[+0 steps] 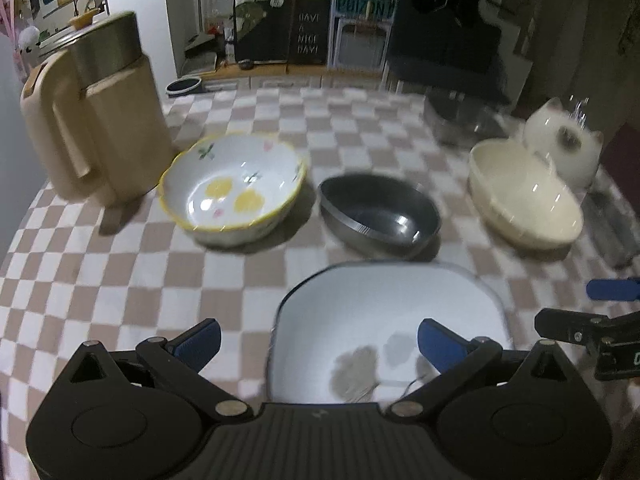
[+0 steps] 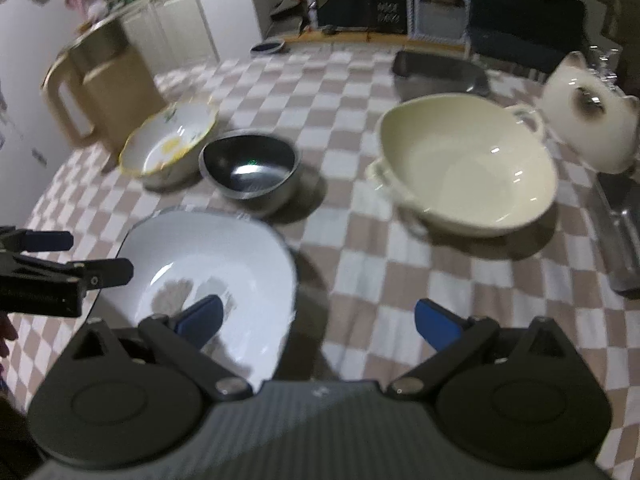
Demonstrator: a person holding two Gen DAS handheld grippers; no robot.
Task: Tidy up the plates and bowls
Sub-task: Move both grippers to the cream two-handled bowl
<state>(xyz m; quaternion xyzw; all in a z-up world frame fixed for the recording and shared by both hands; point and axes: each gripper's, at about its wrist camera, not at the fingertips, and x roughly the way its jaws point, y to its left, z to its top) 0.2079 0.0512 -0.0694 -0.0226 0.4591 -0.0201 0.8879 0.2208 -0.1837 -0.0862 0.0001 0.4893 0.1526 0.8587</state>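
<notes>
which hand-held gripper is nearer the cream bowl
Right. The right hand-held gripper is just in front of the cream bowl; the left hand-held gripper is farther left, over the white plate.

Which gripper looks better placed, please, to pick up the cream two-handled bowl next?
Probably the right gripper: the cream two-handled bowl lies just ahead of its open jaws, while the left gripper hangs over the white square plate.

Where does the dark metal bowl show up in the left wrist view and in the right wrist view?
Left wrist: dark metal bowl sits center, just beyond the white square plate.
Right wrist: left of center, again beyond the plate.
Shared landmark: flowered bowl immediately to its left.
</notes>
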